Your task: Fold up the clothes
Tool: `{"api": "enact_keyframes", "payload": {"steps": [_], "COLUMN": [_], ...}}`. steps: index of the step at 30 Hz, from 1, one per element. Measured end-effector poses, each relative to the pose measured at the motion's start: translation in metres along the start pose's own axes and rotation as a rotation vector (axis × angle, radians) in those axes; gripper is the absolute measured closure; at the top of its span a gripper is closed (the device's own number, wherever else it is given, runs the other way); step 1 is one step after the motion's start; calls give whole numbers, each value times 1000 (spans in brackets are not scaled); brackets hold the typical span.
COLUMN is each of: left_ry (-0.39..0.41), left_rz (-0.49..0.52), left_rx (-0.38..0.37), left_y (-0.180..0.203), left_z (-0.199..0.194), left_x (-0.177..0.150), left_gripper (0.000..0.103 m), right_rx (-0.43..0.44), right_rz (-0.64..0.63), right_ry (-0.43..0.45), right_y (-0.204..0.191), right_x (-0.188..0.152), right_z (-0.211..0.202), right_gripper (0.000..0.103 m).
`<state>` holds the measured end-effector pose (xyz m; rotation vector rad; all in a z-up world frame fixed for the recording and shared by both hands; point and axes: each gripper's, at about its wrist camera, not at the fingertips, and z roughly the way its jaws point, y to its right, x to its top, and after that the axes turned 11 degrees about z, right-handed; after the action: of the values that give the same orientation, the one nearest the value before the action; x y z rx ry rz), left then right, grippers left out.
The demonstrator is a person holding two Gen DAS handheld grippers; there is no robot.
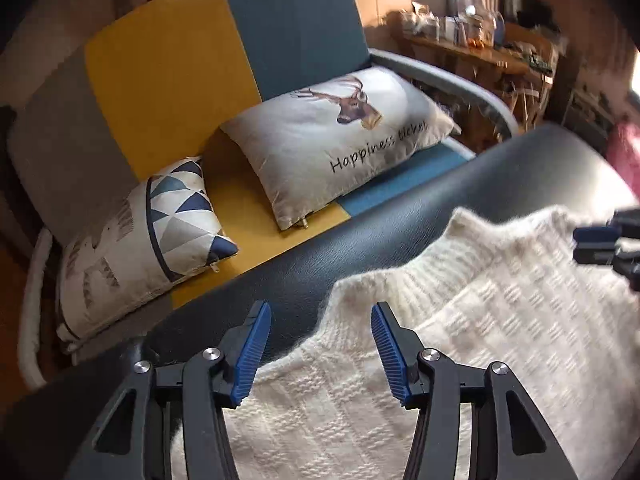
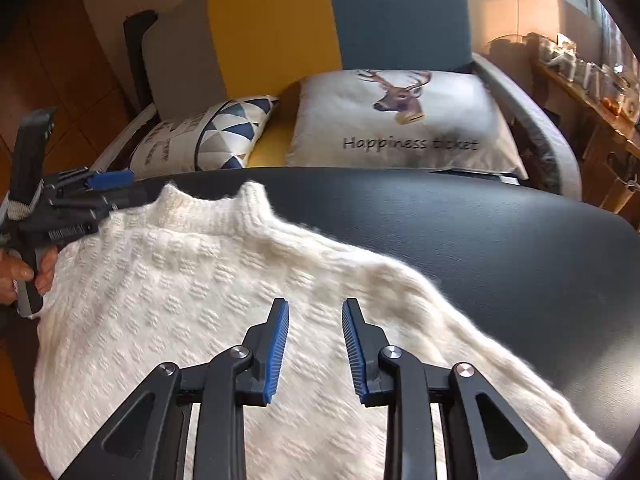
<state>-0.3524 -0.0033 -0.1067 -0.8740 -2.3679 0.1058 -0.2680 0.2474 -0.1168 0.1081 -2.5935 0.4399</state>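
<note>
White knit sweater (image 2: 192,292) lies flat on the dark table (image 2: 480,232), collar far — my right gripper (image 2: 315,346) hovers over its chest, jaws apart and empty; my left gripper (image 1: 320,354), jaws wide, at the left shoulder.

Fuzzy knitted sweater (image 2: 192,288) lies on glossy, grained leather-like surface (image 2: 480,232).
</note>
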Motion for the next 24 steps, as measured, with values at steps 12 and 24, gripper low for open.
{"api": "enact_keyframes", "payload": {"steps": [12,24], "left_ry": [-18,25], "left_rz": [-159,-374], "left_rx": [-85,24], "left_y": [6,7], "left_z": [32,9], "left_x": [-6,-14], "left_gripper": [70,67], "right_rx": [-148,-28], "right_rz": [-51,196], "right_ry": [11,62], "right_y": [-18,19], "right_x": [6,4], "right_z": [45,10], "right_gripper": [77,75]}}
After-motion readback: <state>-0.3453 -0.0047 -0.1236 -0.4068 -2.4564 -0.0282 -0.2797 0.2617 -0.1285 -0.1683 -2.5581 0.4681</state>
